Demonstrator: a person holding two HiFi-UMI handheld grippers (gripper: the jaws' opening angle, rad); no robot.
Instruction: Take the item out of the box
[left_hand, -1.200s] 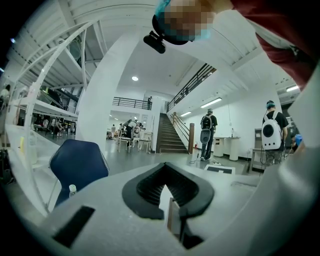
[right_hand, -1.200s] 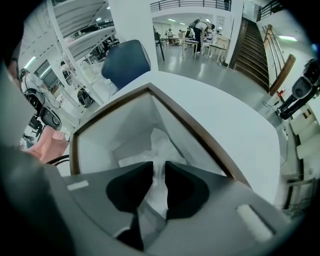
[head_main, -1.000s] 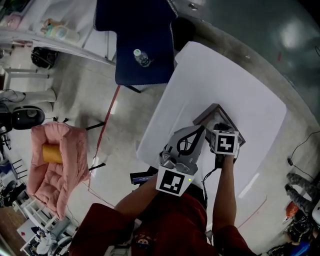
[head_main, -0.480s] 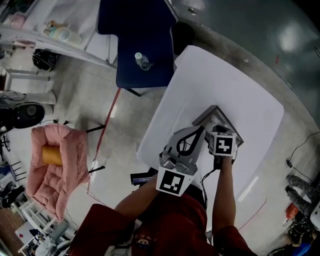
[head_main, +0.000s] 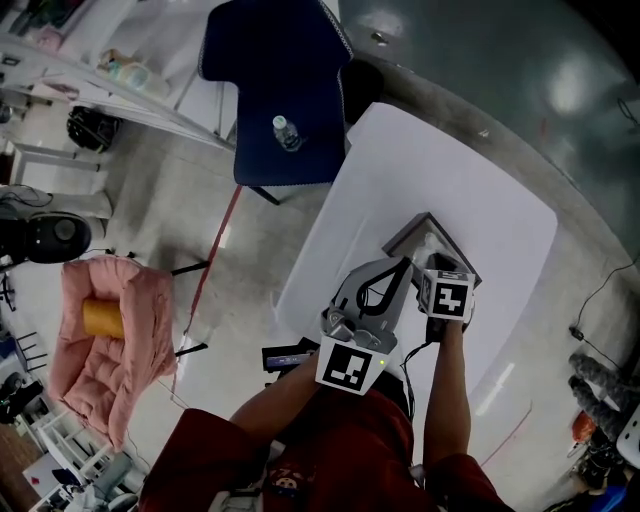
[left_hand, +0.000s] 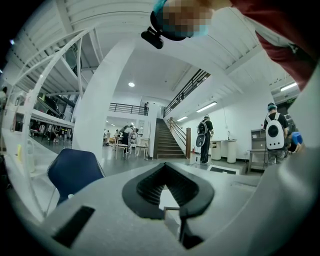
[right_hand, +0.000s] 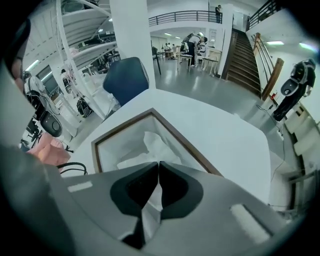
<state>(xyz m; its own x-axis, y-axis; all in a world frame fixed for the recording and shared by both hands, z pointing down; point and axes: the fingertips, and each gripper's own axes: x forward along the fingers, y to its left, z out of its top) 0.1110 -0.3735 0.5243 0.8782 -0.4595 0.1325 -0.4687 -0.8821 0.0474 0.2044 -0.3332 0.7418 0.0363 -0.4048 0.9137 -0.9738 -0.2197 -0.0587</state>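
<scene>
An open box with a brown rim (right_hand: 185, 141) stands on the white table (right_hand: 225, 135), and a crumpled white item (right_hand: 150, 145) lies inside it. My right gripper (right_hand: 159, 162) hangs over the box with its jaw tips together, pinching the upper edge of the white item. In the head view the right gripper (head_main: 436, 258) is at the box's near side (head_main: 400, 238). My left gripper (head_main: 403, 264) sits just left of it, at the box's near corner. Seen from the left gripper view, the left gripper (left_hand: 164, 164) is shut with nothing between its pads.
A dark blue chair (head_main: 280, 90) with a water bottle (head_main: 285, 130) on its seat stands beyond the table's far left corner. A pink armchair (head_main: 110, 340) is on the floor to the left. People walk in the hall beyond (left_hand: 205, 135).
Both grippers stay at the near side of the box. The head view has shifted slightly, and nothing else has visibly moved.
</scene>
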